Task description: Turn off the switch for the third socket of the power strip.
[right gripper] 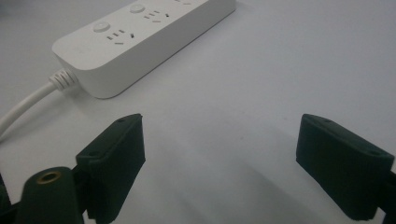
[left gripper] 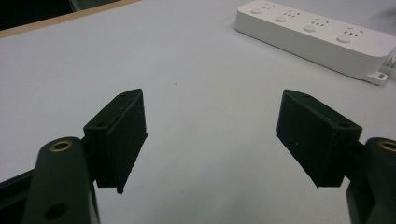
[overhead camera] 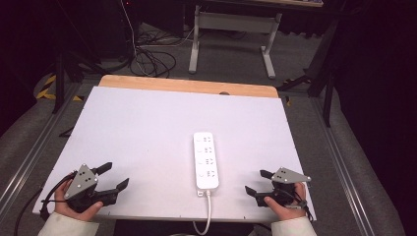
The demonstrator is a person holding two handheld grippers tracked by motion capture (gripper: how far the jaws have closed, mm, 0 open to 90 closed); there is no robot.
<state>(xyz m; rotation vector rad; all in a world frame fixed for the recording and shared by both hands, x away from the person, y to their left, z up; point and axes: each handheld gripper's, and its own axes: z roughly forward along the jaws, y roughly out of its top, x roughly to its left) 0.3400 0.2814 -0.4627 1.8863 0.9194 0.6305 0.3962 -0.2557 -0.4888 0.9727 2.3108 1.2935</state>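
A white power strip (overhead camera: 206, 160) with several sockets and round buttons lies lengthwise in the middle of the white board, its white cable (overhead camera: 205, 216) running off the near edge. My left gripper (overhead camera: 114, 176) rests near the board's front left corner, open, with nothing between its jaws; the power strip (left gripper: 317, 38) lies ahead to its right. My right gripper (overhead camera: 258, 182) sits near the front right, open and empty too. In the right gripper view the strip's cable end (right gripper: 135, 46) lies ahead to the left, a short way from the jaws.
The white board (overhead camera: 147, 128) lies on a wooden table (overhead camera: 187, 86). Beyond it are a dark floor with loose cables (overhead camera: 152, 59) and a desk's white legs (overhead camera: 268, 54). Grey rails (overhead camera: 344, 162) run along both sides.
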